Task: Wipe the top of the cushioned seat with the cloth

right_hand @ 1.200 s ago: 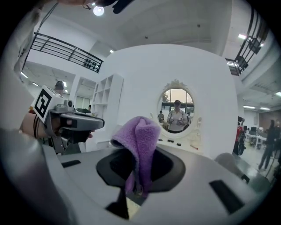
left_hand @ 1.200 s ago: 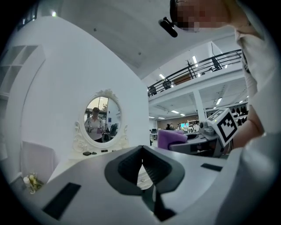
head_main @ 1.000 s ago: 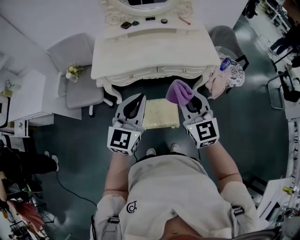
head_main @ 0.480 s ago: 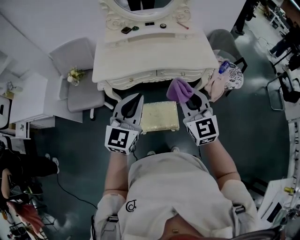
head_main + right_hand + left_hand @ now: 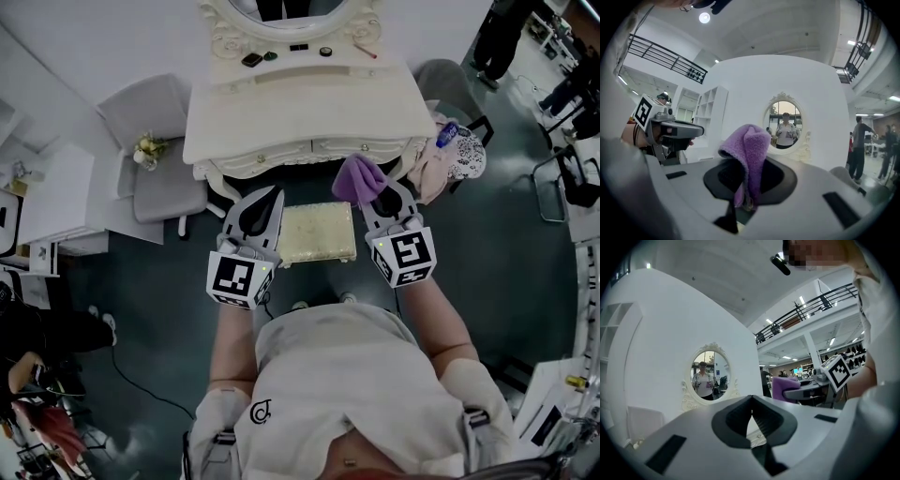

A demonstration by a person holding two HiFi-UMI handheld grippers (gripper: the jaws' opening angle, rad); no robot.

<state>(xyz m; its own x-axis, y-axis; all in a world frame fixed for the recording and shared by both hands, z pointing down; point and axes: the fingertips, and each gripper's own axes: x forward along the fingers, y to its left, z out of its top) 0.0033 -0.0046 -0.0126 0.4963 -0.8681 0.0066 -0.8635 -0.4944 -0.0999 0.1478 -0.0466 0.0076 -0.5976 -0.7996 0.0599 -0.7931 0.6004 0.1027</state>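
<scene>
**Purple cloth clamped in right gripper, off the seat**

1. Right gripper: I read its jaws as closed on the purple cloth. The cloth was pinched at its lower folds, and the rest stood up above the jaws in a bunched peak.
2. Left gripper: I read its jaws as closed tip to tip, with nothing between them.
3. Cushioned seat: in the head view the cream seat lay between the two grippers, in front of the white dressing table. The cloth appeared over the seat's far right corner, not pressed against its top.
4. Both grippers pointed toward the oval mirror.
</scene>
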